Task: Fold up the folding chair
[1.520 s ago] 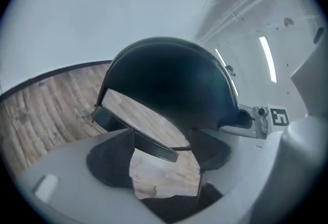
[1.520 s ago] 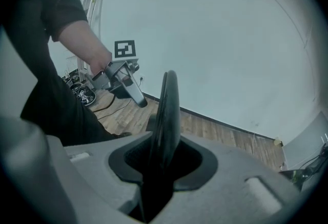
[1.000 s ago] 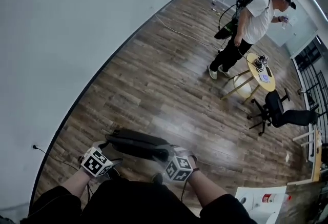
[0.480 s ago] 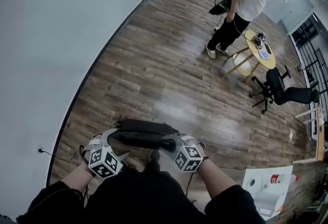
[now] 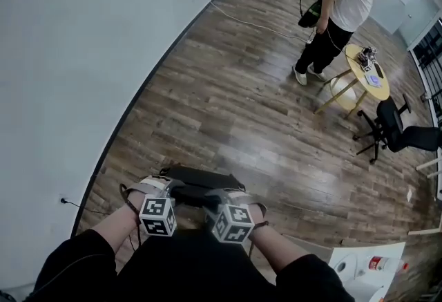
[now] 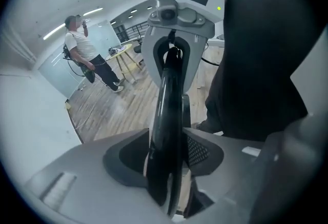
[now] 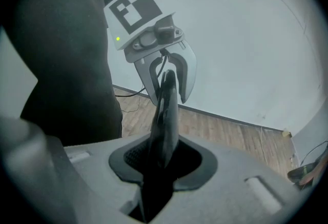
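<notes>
- Left gripper (image 5: 168, 188) and right gripper (image 5: 222, 197) hang side by side just in front of the wearer's dark sleeves (image 5: 76, 262), both angled steeply down.
- Left gripper: its jaws have just been closing and now clamp the thin black edge of the folding chair (image 5: 197, 178), seen between the pads in its own view.
- Right gripper: its jaws pinch the same edge, a little apart from the left pair.
- The folding chair (a flat black slab here) runs from one gripper to the other and juts out past the left one.
- Beyond both grippers, wooden floor (image 5: 228, 107) stretches away, with a pale wall (image 5: 69, 52) on the left gripper's side.
- Far off past the right gripper, a person in a white shirt (image 5: 345, 3) stands beside a round table (image 5: 356, 69); a black office chair (image 5: 390, 131) sits just past that.
</notes>
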